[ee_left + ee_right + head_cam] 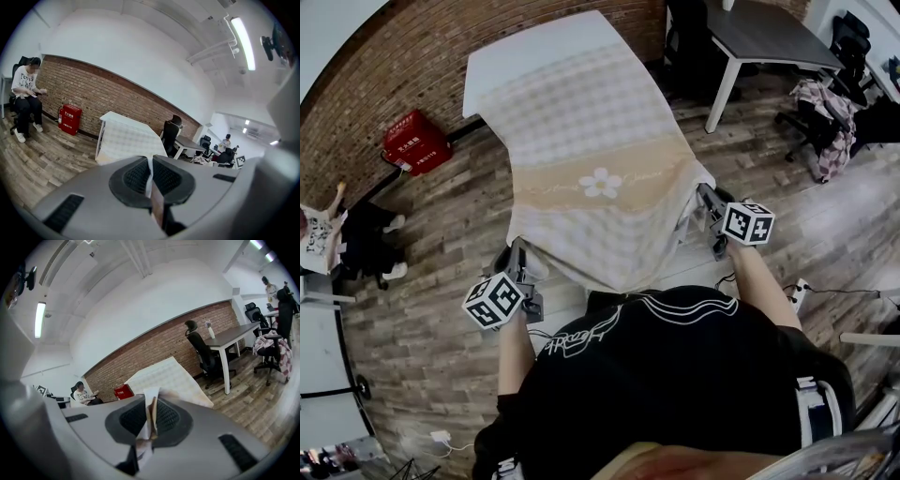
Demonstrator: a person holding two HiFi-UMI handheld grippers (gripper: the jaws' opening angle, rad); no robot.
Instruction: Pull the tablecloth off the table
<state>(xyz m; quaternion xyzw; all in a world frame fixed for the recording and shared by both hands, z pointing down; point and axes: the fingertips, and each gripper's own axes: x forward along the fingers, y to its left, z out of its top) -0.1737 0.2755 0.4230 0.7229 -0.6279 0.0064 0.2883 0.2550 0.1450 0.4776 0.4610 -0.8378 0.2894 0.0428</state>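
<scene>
1. Nearest: black-shirted person (675,375), forearms reaching out ahead.
2. Left gripper (517,255) and right gripper (705,197) clamped shut on near corners of cream checked fabric tablecloth (581,141).
3. Spread over white rectangular table (534,47), far end bare: head view only.
4. Cloth pinched between dark pads (133,177): gripper views only.

cream checked tablecloth with beige band (581,141): woven cloth, matt
grey-brown plank floor (422,319): wood, grained, matt
red-brown brick wall (408,61): rough, matt
</scene>
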